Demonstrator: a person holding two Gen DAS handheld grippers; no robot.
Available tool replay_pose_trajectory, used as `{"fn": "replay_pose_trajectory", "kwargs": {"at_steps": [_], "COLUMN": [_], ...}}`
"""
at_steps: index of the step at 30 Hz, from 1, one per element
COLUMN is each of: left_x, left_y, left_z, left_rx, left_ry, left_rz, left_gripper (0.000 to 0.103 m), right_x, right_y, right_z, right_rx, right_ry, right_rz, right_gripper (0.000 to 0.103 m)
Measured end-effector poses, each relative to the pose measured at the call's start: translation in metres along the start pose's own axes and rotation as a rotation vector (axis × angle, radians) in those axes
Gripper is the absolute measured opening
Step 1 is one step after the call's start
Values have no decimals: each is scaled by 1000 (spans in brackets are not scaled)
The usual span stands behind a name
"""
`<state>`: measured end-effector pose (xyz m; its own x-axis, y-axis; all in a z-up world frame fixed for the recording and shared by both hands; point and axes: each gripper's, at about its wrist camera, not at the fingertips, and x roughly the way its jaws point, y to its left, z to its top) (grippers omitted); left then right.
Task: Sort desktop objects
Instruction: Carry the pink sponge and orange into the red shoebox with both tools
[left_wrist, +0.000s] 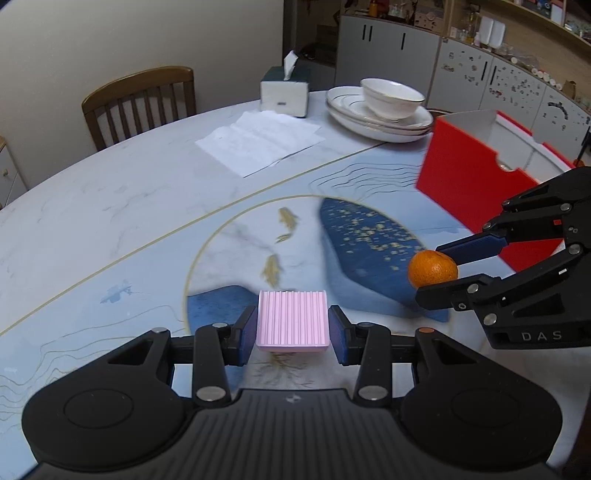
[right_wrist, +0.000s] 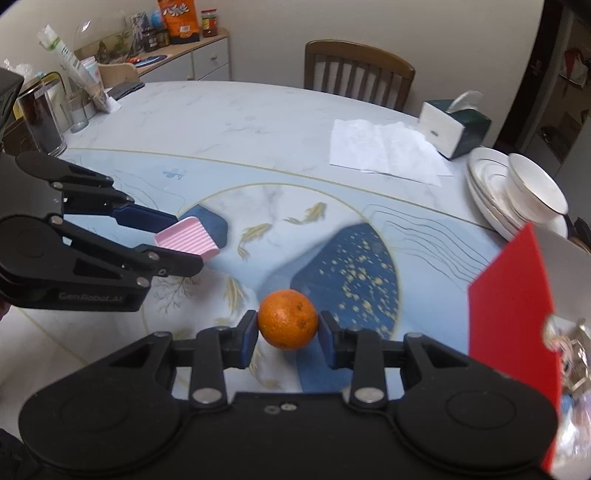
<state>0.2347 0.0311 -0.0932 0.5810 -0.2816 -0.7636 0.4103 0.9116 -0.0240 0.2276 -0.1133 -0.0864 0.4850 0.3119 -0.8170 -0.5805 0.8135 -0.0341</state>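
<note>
Both loaded, mid-carry over the table (left_wrist: 110, 206). Left gripper (left_wrist: 292, 328) clamped on pink ribbed block (left_wrist: 291, 319), pads flat against its two side faces, ribs running along the fingers, so a square, stable pinch; block clear of the tabletop. Right gripper (right_wrist: 288, 332) clamped on orange (right_wrist: 288, 319) across its widest part, centred between the pads, likely to stop it rolling out; also off the surface. Red box (left_wrist: 476, 173) open-topped at the right, near the right gripper, probably the drop bin for sorting; some contents visible inside but too blurred to name. Both grippers pitched downward, suits a drop from above. Stack of plates with bowl (left_wrist: 391, 98), tissue box (left_wrist: 284, 90) and paper sheet (left_wrist: 258, 140) further back, well apart from both grips. Main risk: orange slipping if pinch loosens before the box.
</note>
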Motion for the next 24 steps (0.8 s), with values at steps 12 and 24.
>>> {"fn": "replay_pose_trajectory", "kwargs": {"at_steps": [12, 24], "left_x": [-26, -39], "left_y": [-54, -124], "left_z": [6, 25], "left_rx": [9, 39], "left_ry": [-18, -51], "left_rz": [-38, -82], "left_gripper": [40, 40], "right_x": [-53, -103], "right_y": [-26, -71], "right_z": [-34, -64], "right_rx": [62, 98], "right_ry": [-35, -96], "right_rz": [-24, -51], "right_gripper": [33, 33]}}
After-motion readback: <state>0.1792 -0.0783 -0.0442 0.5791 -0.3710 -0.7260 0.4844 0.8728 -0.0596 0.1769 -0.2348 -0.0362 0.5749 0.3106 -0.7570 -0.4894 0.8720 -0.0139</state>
